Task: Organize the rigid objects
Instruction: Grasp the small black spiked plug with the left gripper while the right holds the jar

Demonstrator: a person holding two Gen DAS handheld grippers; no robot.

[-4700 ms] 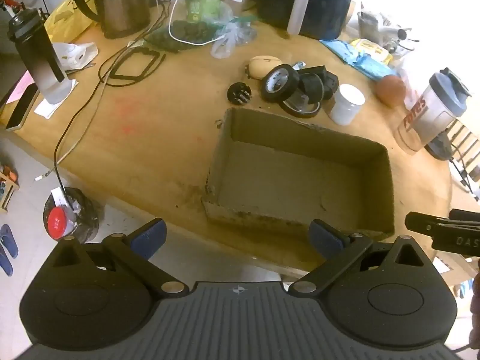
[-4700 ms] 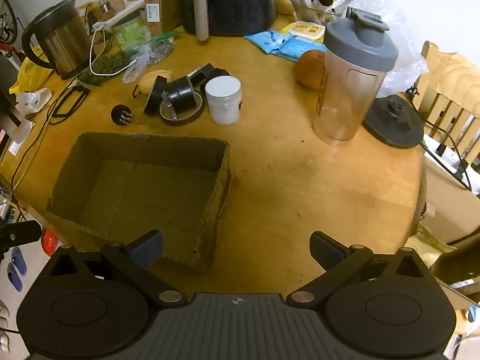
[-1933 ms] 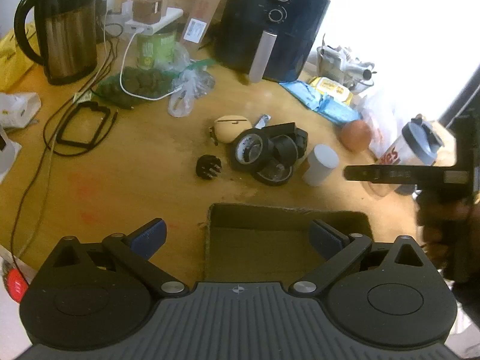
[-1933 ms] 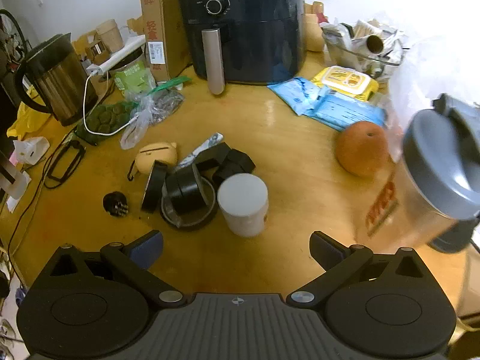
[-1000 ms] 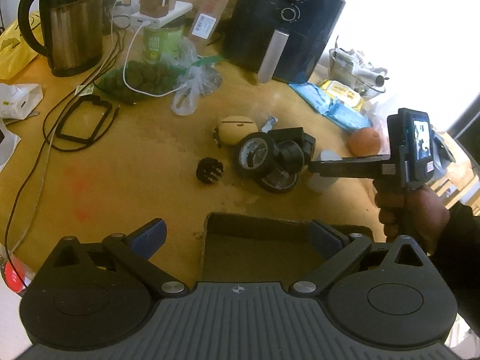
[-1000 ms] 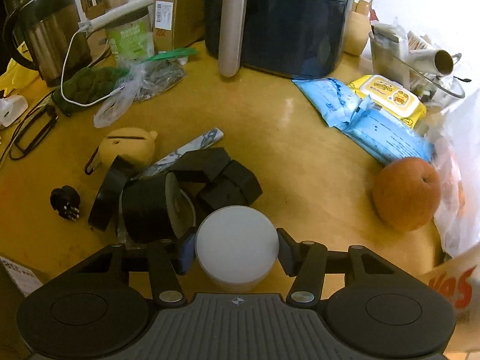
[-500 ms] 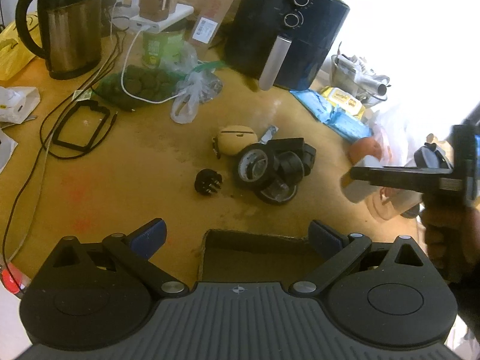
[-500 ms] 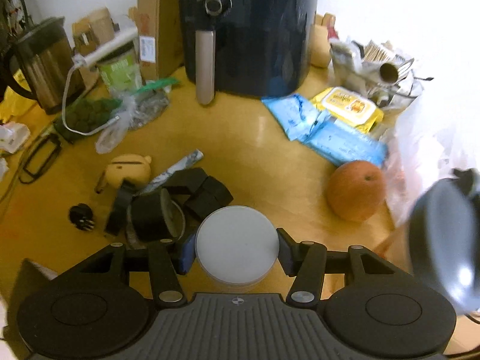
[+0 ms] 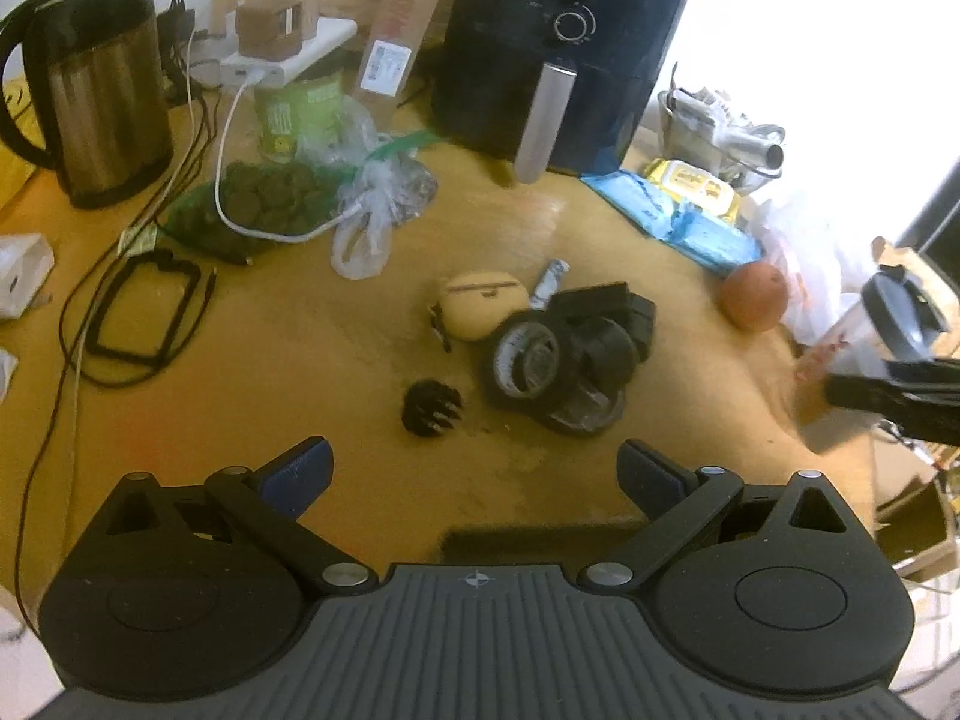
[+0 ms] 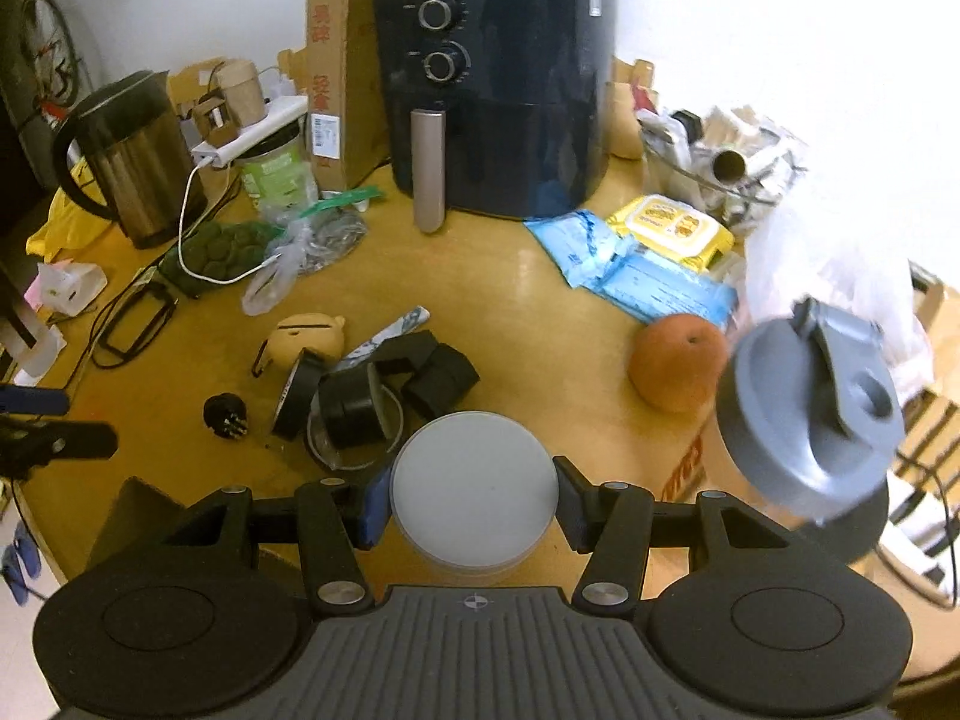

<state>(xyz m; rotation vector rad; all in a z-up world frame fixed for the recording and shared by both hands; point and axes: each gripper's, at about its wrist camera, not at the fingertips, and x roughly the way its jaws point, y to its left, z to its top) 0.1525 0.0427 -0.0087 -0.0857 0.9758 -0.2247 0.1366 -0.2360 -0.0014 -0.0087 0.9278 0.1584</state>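
My right gripper [image 10: 474, 507] clamps the white jar [image 10: 473, 483] above the table's [image 10: 540, 324] near edge beside the cardboard box [image 10: 129, 519]; my left gripper [image 9: 474, 474] stands open, empty.

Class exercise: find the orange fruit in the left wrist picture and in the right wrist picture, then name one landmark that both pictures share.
Left wrist view: the orange fruit lies at the right, beside the blue packets.
Right wrist view: the fruit lies right of centre, beside the grey-lidded shaker bottle.
Shared landmark: the dark air fryer at the back of the table.
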